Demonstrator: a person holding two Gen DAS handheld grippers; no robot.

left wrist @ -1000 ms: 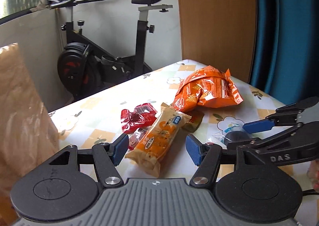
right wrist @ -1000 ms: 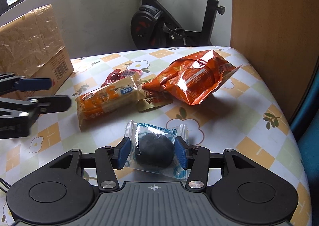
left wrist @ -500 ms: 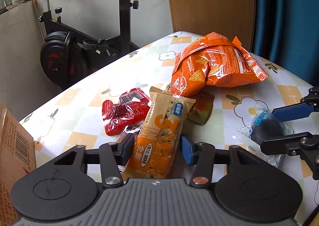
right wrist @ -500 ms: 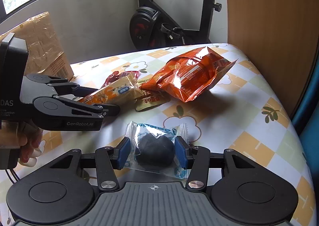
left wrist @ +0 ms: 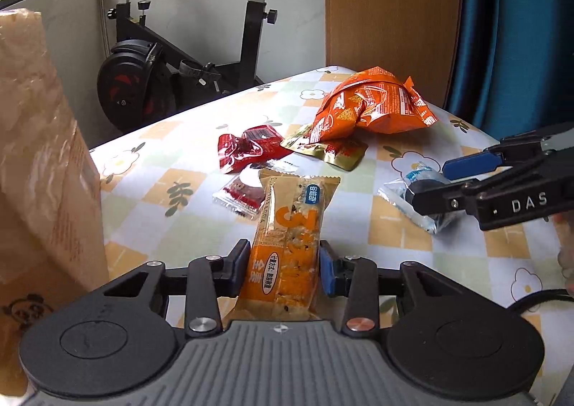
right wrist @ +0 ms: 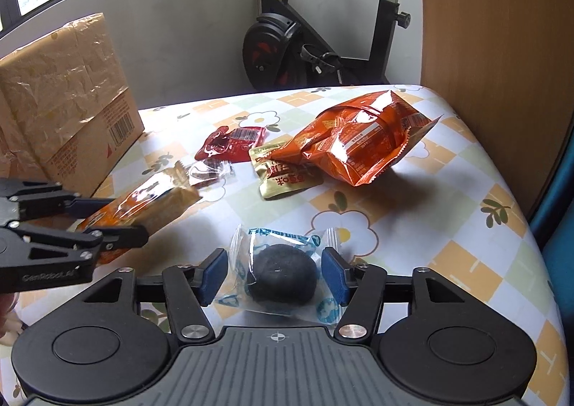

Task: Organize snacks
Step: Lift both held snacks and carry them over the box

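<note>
The left gripper [left wrist: 283,271] is closing on the orange bar [left wrist: 288,244], its pads already pressing the wrapper's lower half, so the bar sits held lengthwise between the jaws above the table [left wrist: 466,255]. The right gripper [right wrist: 274,275] is opening: its pads stand clear on either side of the dark bun [right wrist: 283,275], which lies in a clear wrapper on the cloth, not gripped. The bar looks light and fairly stiff, likely a pressed cereal block that could crack under a hard squeeze; a hold across its middle rather than the flat crimped end should keep it from swinging. Its film is glossy and may slip. The bun is probably soft and light, in loose crinkly plastic; taking it across the round body, not the wrapper's edges, seems safer. Farther back lie the chip bag [right wrist: 355,144], puffy and easily crushed, a gold sachet [right wrist: 283,174] and a red packet [right wrist: 233,142]. The cardboard box [right wrist: 64,97] at the left looks the likely place for them.
</note>
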